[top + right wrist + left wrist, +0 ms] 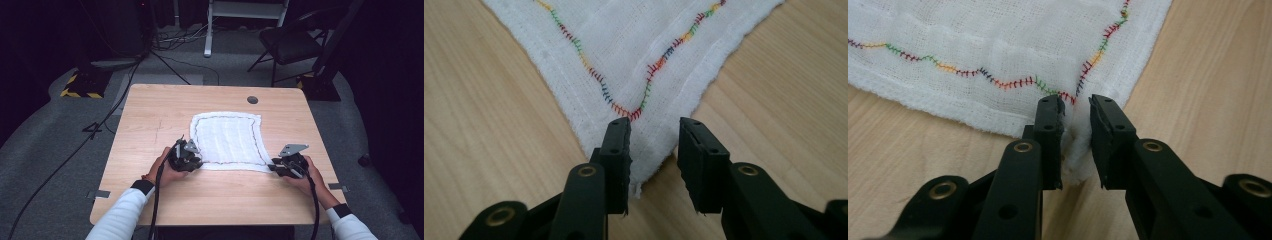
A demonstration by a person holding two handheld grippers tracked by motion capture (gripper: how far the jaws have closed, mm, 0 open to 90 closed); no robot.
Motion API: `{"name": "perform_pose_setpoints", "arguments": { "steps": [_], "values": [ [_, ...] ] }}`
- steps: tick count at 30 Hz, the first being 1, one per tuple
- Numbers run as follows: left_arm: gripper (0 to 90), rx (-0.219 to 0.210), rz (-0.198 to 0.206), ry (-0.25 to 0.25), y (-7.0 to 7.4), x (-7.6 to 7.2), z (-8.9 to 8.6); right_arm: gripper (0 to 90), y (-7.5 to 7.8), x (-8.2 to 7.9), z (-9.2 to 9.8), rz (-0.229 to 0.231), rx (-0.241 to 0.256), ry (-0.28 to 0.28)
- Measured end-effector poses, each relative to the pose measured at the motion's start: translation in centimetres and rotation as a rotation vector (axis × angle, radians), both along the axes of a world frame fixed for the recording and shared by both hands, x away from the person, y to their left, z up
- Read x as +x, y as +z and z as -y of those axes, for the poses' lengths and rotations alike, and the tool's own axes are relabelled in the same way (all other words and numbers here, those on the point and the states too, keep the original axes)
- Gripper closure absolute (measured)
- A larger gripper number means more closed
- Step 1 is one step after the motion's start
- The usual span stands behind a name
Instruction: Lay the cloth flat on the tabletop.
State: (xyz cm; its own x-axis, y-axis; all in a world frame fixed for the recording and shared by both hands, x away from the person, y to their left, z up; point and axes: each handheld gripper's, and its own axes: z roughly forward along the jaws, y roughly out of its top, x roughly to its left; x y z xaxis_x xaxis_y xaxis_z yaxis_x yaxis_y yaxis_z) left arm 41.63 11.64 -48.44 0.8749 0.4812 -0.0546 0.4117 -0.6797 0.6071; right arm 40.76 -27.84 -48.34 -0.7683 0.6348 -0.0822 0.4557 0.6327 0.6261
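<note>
A white cloth (227,141) with a wavy line of coloured stitching near its edge is lying flat on the wooden counter (150,120), a little right of the middle of the high view. A person's two hands are coming in from the bottom of that frame, each holding a gripper at one of the cloth's near corners.

The left gripper (184,156) is sitting at the lower left corner of the cloth. In the left gripper view the left gripper (1077,127) is showing its fingers (1049,125) parted by a narrow gap, with the corner of the cloth (998,45) bunching up between them; the fingers are standing at either side of the fabric without clamping it.

The right gripper (286,164) is sitting at the lower right corner of the cloth in the high view. In the right gripper view the right gripper (654,150) is holding its fingers (616,150) released, wider apart than the other pair, and the pointed corner of the cloth (639,45) is lying flat on the counter (484,110) between them. The left finger is resting over the cloth's edge, while the right finger is standing just beside the edge, above bare wood.

A small dark round hole (252,100) is showing in the counter beyond the cloth's far edge, toward the upper right. A folding chair (290,45) is standing on the floor at the upper right of the frame.
</note>
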Motion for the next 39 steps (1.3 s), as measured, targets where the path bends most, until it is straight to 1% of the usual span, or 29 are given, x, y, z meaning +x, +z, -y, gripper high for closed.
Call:
{"name": "perform_pose_setpoints", "arguments": {
  "steps": [4, 5, 6, 9, 11, 13, 14, 15, 17, 19, 21, 22, 26, 27, 28, 30, 33, 34, 36, 37, 38, 39],
  "values": [
    [78.5, 0.002, 0.002, -0.037, 0.0, -0.9, 0.3, 68.2, 0.0, -1.3, 0.4, -0.002, 0.008, 0.005],
    [79.2, 0.002, -0.001, -0.051, 0.0, -1.0, 0.3, 68.2, -0.1, -1.7, 0.6, 0.001, 0.007, 0.008],
    [80.0, 0.001, -0.005, -0.057, 0.0, -1.2, 0.3, 68.7, -0.1, -2.0, 0.7, -0.007, 0.012, 0.004],
    [80.1, -0.012, -0.027, -0.069, 0.0, -1.7, 0.3, 69.2, -0.1, -2.8, 1.1, -0.017, 0.031, 0.001],
    [79.8, -0.006, -0.014, -0.077, 0.0, -2.2, 0.3, 69.1, -0.1, -3.5, 1.3, -0.030, 0.038, 0.001],
    [79.1, -0.009, -0.020, -0.083, 0.0, -2.6, 0.4, 69.1, -0.1, -4.1, 1.4, -0.026, 0.035, 0.000],
    [78.3, -0.009, -0.016, -0.088, 0.0, -2.8, 0.4, 69.1, -0.1, -4.3, 1.5, -0.026, 0.036, -0.001],
    [77.3, -0.007, -0.017, -0.083, 0.0, -3.0, 0.4, 69.0, -0.1, -4.5, 1.5, -0.027, 0.035, -0.004],
    [75.3, -0.008, -0.017, -0.095, 0.1, -3.3, 0.2, 68.7, -0.1, -4.9, 1.6, -0.028, 0.029, -0.003],
    [72.8, -0.003, -0.008, -0.093, 0.2, -3.6, 0.0, 66.3, -0.1, -5.2, 1.7, -0.023, 0.027, -0.003],
    [68.2, -0.007, 0.000, -0.092, 0.3, -3.9, -0.3, 61.8, 0.0, -5.4, 1.9, -0.027, 0.026, -0.010],
    [67.7, -0.006, 0.001, -0.092, 0.4, -4.0, -0.4, 59.4, 0.0, -5.4, 1.9, -0.022, 0.024, -0.011],
    [57.8, -0.030, 0.021, -0.079, 0.9, -4.3, -1.3, 52.5, 0.3, -5.6, 1.9, -0.017, 0.040, 0.001],
    [54.8, -0.038, 0.025, -0.063, 1.0, -4.3, -1.5, 50.7, 0.4, -5.6, 1.8, -0.013, 0.042, 0.003],
    [49.7, -0.046, 0.033, -0.048, 1.1, -4.2, -1.7, 49.3, 0.5, -5.6, 1.6, -0.003, 0.046, 0.006],
    [42.5, -0.067, 0.036, -0.015, 1.2, -4.0, -2.0, 47.7, 0.8, -5.5, 1.3, 0.010, 0.066, 0.013],
    [31.7, -0.083, 0.046, 0.039, 1.3, -3.2, -2.4, 47.7, 1.0, -5.6, 0.7, 0.046, 0.103, 0.027],
    [29.8, -0.090, 0.044, 0.050, 1.3, -2.9, -2.5, 47.7, 1.1, -5.5, 0.4, 0.048, 0.113, 0.037],
    [27.4, -0.111, 0.046, 0.068, 1.4, -2.2, -2.7, 46.9, 1.2, -5.5, -0.4, 0.065, 0.114, 0.060],
    [25.8, -0.124, 0.056, 0.079, 1.4, -1.8, -2.8, 45.3, 1.2, -5.5, -0.8, 0.071, 0.114, 0.071],
    [25.1, -0.130, 0.067, 0.091, 1.5, -1.5, -2.8, 44.0, 1.2, -5.5, -1.3, 0.073, 0.114, 0.081],
    [24.3, -0.133, 0.074, 0.099, 1.6, -1.0, -2.8, 43.7, 1.3, -5.4, -1.9, 0.085, 0.114, 0.087]
  ]
}}
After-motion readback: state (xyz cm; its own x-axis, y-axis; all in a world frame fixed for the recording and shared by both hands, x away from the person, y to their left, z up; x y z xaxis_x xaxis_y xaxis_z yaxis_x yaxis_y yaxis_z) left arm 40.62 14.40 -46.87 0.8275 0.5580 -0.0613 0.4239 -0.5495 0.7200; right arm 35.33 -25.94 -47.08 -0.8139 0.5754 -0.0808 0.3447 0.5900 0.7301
